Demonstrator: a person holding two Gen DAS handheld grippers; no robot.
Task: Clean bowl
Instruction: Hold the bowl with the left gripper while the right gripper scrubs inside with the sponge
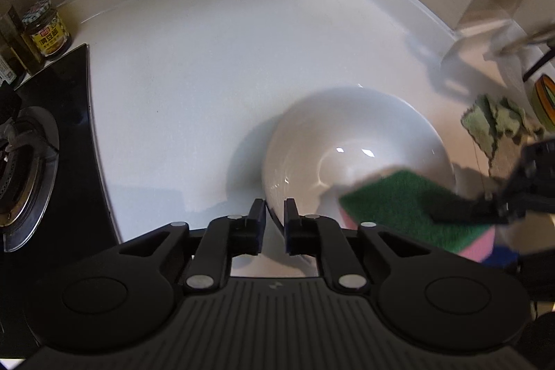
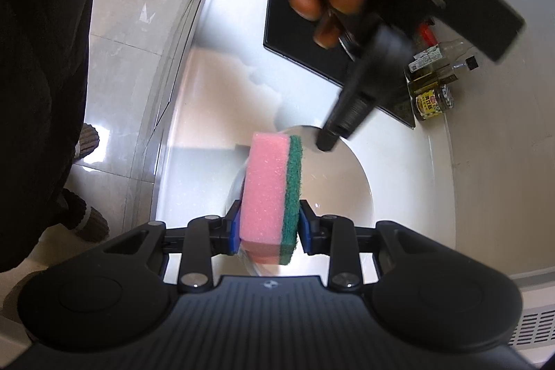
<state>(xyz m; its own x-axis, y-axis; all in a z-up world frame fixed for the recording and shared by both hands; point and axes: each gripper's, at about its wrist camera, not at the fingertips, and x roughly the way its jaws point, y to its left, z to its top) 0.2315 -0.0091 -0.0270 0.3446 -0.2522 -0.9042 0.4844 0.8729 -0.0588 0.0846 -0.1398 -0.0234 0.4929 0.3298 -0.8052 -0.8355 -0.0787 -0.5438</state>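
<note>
The glossy white ceramic bowl (image 1: 357,155) stands on the white counter (image 1: 194,99) at lower centre of the left view, its near rim pinched between your left gripper (image 1: 274,224) fingers. Your right gripper (image 2: 269,226) is clamped on the pink-and-green rectangular sponge (image 2: 272,196), over the bowl. If you press hard sideways, the smooth rim may slip from the narrow pinch, and the bowl could slide toward the black glass stove (image 1: 59,113) at left.

Two wrist cameras, both close over the white bowl (image 1: 357,148) on the counter

The left wrist view looks forward and down from the bowl's near rim toward the back wall corner, stove (image 1: 27,169) left of the bowl. The right wrist view looks steeply down from the bowl's opposite side, floor left of it. Both share the bowl, the sponge (image 2: 274,196), the yellow-labelled jar (image 1: 47,28) and the stove.
</note>
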